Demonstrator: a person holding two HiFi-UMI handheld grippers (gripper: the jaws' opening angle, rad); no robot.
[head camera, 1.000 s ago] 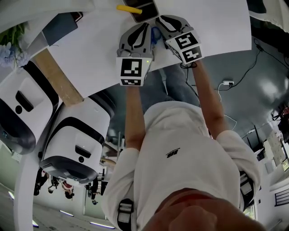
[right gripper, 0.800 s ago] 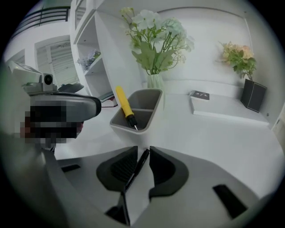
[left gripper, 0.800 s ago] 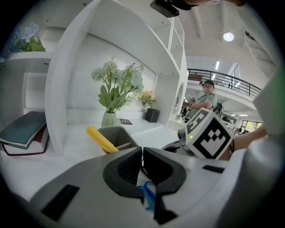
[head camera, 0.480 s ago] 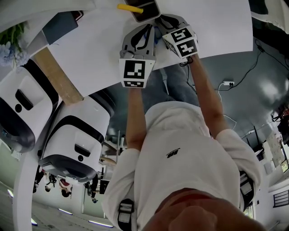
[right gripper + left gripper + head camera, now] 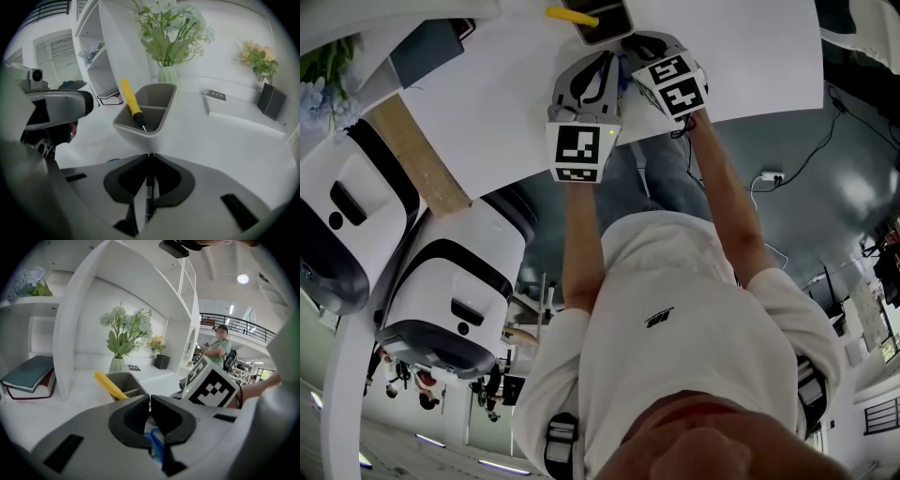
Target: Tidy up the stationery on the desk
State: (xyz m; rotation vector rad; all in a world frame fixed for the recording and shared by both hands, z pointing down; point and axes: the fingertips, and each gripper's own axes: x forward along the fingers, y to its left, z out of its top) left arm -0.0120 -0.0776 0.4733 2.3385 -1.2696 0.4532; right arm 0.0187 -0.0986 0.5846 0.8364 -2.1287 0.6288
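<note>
A grey pen holder (image 5: 147,110) stands on the white desk (image 5: 225,150) with a yellow-handled tool (image 5: 129,101) leaning in it. My right gripper (image 5: 149,157) sits just short of the holder, pointing down at the desk. Its jaws have just been closing and are shut on a thin black pen (image 5: 148,192) that runs back between them. My left gripper (image 5: 150,397) is beside it, jaws shut at the tips. A blue thing (image 5: 154,446) shows in the hollow behind them; whether it is gripped I cannot tell. In the head view both grippers (image 5: 586,80) (image 5: 661,56) are below the holder (image 5: 600,21).
A vase of flowers (image 5: 168,72) stands behind the holder. A white booklet (image 5: 234,110) and a black planter (image 5: 272,101) are to its right. White shelf walls (image 5: 65,333) hold stacked books (image 5: 28,376) at the left.
My right gripper has shifted slightly toward the pen holder. The left gripper has stayed where it was.
</note>
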